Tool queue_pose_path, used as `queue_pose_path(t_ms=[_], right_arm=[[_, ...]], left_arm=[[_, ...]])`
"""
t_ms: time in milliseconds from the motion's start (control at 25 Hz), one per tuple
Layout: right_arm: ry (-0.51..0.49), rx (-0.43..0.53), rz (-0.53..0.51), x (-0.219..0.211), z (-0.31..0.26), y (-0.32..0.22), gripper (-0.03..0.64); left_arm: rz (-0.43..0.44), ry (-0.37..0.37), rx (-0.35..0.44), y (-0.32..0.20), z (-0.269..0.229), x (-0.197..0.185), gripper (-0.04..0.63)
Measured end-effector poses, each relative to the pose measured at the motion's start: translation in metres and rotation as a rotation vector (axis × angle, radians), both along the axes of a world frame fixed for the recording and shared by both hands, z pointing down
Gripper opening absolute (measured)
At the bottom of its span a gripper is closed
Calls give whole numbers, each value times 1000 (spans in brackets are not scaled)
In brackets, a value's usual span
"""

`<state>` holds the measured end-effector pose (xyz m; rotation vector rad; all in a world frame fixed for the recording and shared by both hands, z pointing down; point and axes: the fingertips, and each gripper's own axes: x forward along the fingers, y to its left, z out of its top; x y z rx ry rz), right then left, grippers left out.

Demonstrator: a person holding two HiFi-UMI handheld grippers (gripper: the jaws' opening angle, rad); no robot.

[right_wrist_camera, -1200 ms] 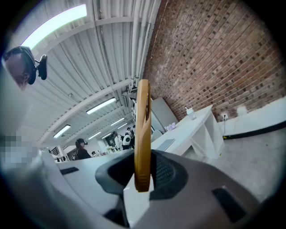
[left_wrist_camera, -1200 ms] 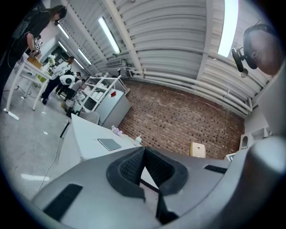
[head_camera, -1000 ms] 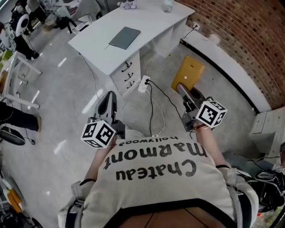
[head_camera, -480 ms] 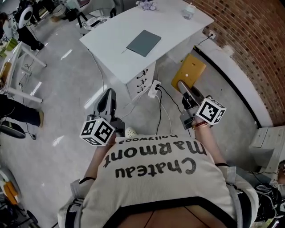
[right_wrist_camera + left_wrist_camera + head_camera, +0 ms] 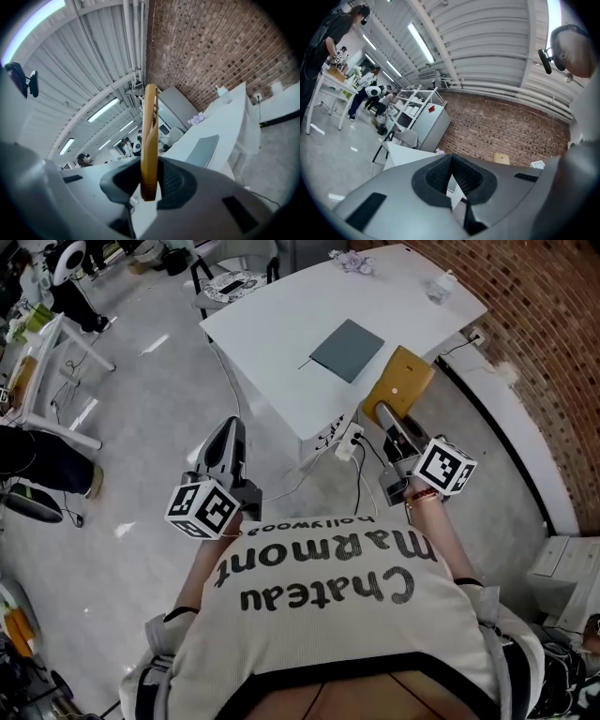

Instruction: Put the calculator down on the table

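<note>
A flat yellow calculator (image 5: 399,385) stands out edge-up from my right gripper (image 5: 387,425), which is shut on its lower end. In the right gripper view the calculator (image 5: 150,136) shows edge-on between the pads of that gripper (image 5: 150,185). It hangs beside the near corner of the white table (image 5: 272,324), over the floor. My left gripper (image 5: 226,448) is held level at the left, short of the table. Its jaws (image 5: 451,161) are shut with the tips touching and nothing between them.
On the table lie a grey pad (image 5: 348,350), a small bottle (image 5: 441,285) and purple flowers (image 5: 354,261). A power strip (image 5: 348,446) and cables lie on the floor by the table's drawers. A brick wall (image 5: 534,324) runs along the right, with people and desks far left.
The table has drawn closer and lower in the head view as both grippers travelled forward towards it. The calculator stays gripped the same way.
</note>
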<state>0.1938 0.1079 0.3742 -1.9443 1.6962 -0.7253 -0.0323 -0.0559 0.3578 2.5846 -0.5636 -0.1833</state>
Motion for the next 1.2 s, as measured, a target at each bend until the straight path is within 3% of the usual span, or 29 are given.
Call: queue_pose_path(t_ms=[160,360,680,960,1200], right_arm=[[-12,-17,-31,-6,11,-43,91],[-43,-59,-63,-13,31,-90,91],[-95,-139,-144,-28,70,-135,91],[-93,-175,-238,-21,80,-185,91],[-84,-152,-340,-7,65,-246,91]], left_arm=[[-22,-8,11,-34,2,-15,3],[-109,-35,-40,-71,23,-45,3],[-178,-54,-95,-92,49,-63,3],[-297,-58,-107,-121,50,-81,3],[-419,-34,-83,-148,29,-84,3]])
